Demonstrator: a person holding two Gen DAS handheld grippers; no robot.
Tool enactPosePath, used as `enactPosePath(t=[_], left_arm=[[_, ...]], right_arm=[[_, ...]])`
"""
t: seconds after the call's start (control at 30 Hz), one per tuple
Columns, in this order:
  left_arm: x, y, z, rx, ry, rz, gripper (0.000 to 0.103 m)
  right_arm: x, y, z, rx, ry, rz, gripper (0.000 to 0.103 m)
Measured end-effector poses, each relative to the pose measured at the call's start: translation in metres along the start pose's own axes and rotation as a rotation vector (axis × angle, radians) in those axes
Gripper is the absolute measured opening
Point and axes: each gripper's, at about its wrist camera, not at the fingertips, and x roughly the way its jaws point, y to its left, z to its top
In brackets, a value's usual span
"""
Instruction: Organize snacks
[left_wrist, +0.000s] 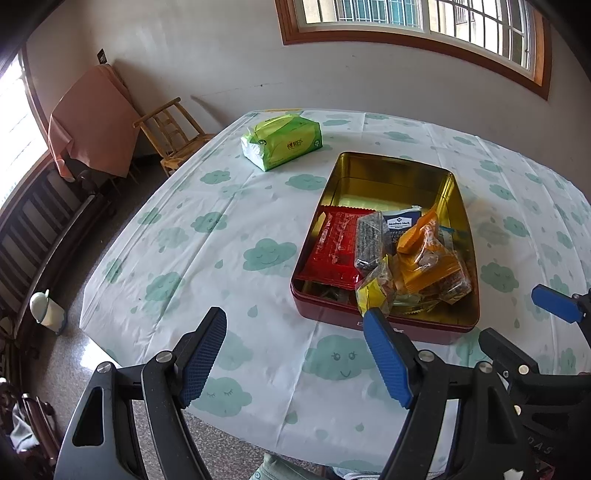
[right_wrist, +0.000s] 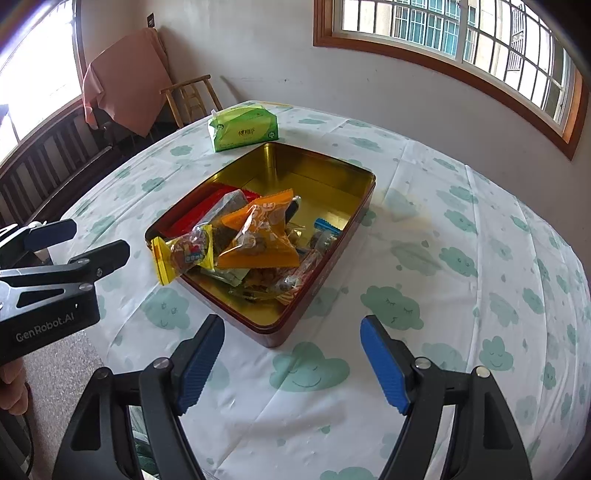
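So the desk (right_wrist: 461, 229) with the cloud-print cloth carries a red tin (right_wrist: 354, 221), gold inside, and every snack I can see is already in it, heaped at the near end. The tin's long axis runs away from both tools, and its far half is bare. A yellow packet (right_wrist: 183, 254) hangs over the near-left rim, just ahead of the left tool (left_wrist: 295, 356), so I'd say that hand is nearer for tucking it in. The right tool (right_wrist: 291, 363) hovers off the near corner. Both tools have their jaws apart, holding nothing.
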Motion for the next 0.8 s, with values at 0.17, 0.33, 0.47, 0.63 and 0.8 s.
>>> enactPosePath(t=[0.17, 0.33, 0.47, 0.63, 0.8], left_arm=[[0.0008, -0.0007, -0.0007, -0.001, 0.002, -0.004, 0.074], [0.0014, -0.0014, -0.0007, 0.0, 0.002, -0.002, 0.074], [0.0016, -0.0016, -0.0007, -0.002, 0.003, -0.004, 0.074], [0.0018, -0.0017, -0.0003, -0.001, 0.003, -0.003, 0.074], [0.003, -0.0033, -0.0028, 0.0, 0.009, -0.003, 0.074]], right_arm=[[0.0008, 0.0004, -0.0006, 0.0, 0.003, 0.001, 0.078], [0.002, 0.0027, -0.0018, -0.009, 0.01, 0.008, 0.078], [0.0036, 0.004, -0.0017, -0.009, 0.014, 0.011, 0.078], [0.0051, 0.0038, -0.0014, 0.0, 0.022, 0.017, 0.078], [0.0055, 0.0031, -0.0011, 0.001, 0.022, 0.016, 0.078]])
